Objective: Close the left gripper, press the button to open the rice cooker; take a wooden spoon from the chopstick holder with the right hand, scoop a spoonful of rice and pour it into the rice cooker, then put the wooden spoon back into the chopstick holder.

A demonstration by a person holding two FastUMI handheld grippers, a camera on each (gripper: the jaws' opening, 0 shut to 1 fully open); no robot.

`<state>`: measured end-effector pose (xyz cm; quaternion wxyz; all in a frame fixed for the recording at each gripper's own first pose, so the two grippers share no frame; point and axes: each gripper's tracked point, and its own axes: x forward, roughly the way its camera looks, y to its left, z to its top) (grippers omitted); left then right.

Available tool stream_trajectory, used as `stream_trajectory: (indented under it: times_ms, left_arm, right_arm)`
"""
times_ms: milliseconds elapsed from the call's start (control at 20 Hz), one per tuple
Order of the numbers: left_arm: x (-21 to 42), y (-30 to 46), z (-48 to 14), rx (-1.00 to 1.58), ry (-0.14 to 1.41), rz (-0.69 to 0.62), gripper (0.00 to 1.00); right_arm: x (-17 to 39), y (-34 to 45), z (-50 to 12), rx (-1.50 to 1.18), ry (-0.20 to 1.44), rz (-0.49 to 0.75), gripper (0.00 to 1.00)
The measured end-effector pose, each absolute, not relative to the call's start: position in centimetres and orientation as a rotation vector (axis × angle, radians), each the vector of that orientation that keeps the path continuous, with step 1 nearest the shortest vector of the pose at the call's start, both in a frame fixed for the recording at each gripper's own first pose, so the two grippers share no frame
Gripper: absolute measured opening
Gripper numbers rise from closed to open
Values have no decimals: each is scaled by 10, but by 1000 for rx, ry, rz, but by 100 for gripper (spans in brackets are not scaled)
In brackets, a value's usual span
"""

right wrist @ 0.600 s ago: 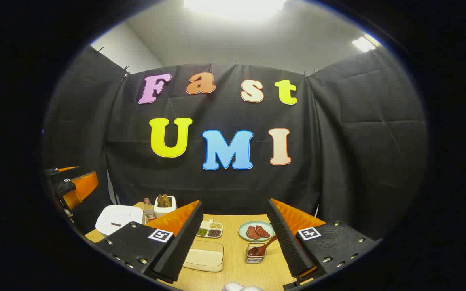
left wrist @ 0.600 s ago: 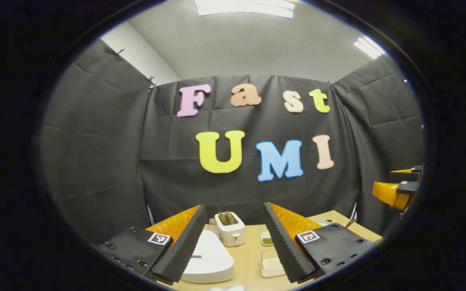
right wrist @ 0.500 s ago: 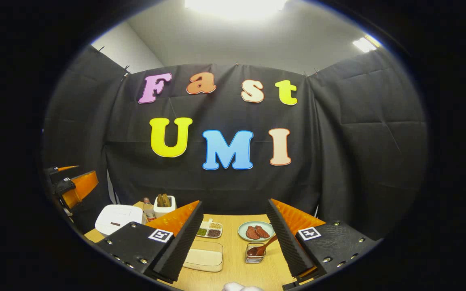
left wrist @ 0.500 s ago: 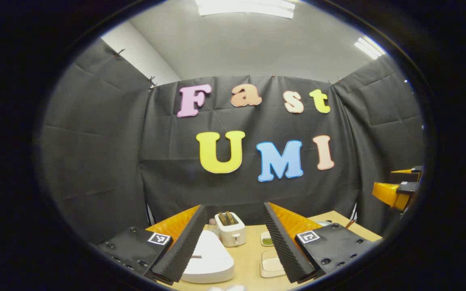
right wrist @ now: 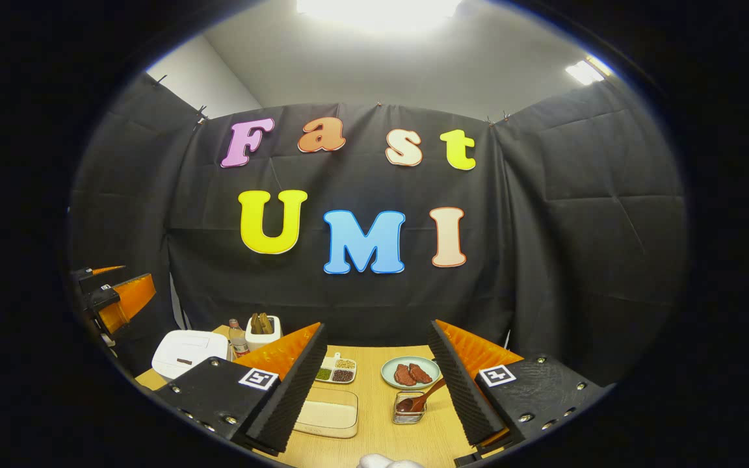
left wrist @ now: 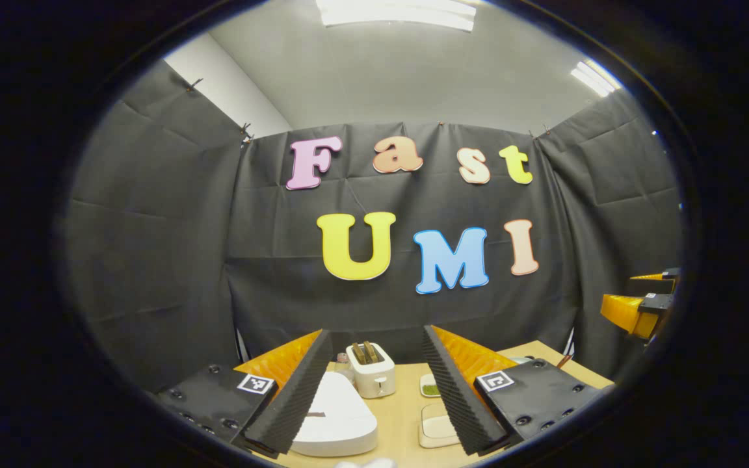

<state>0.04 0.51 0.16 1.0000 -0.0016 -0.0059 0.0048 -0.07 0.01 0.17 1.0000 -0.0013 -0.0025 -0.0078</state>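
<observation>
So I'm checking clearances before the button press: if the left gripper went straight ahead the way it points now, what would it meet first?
Probably the booth's black cloth wall. The left gripper is open and aimed above the toaster and rice cooker, though depth is unclear.

No readable text (only unreadable square markers).

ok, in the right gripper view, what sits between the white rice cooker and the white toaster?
A small clear bottle with a red cap stands between the white rice cooker and the white toaster, in the right gripper view.
</observation>
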Motion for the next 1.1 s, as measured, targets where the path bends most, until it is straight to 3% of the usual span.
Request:
stream_trajectory:
  times_ms: [700,950,1100]
  left_arm:
    - [6,7,-6,-14,8,14,98]
    - [8,5,-12,-14,27,1,67]
    - [7,5,-28,-63,93,-9,8]
  right_arm:
    - [3,2,-4,24,17,-3,96]
    - [3,2,-4,27,19,-2,96]
    - [4,3,-6,20,19,-3,96]
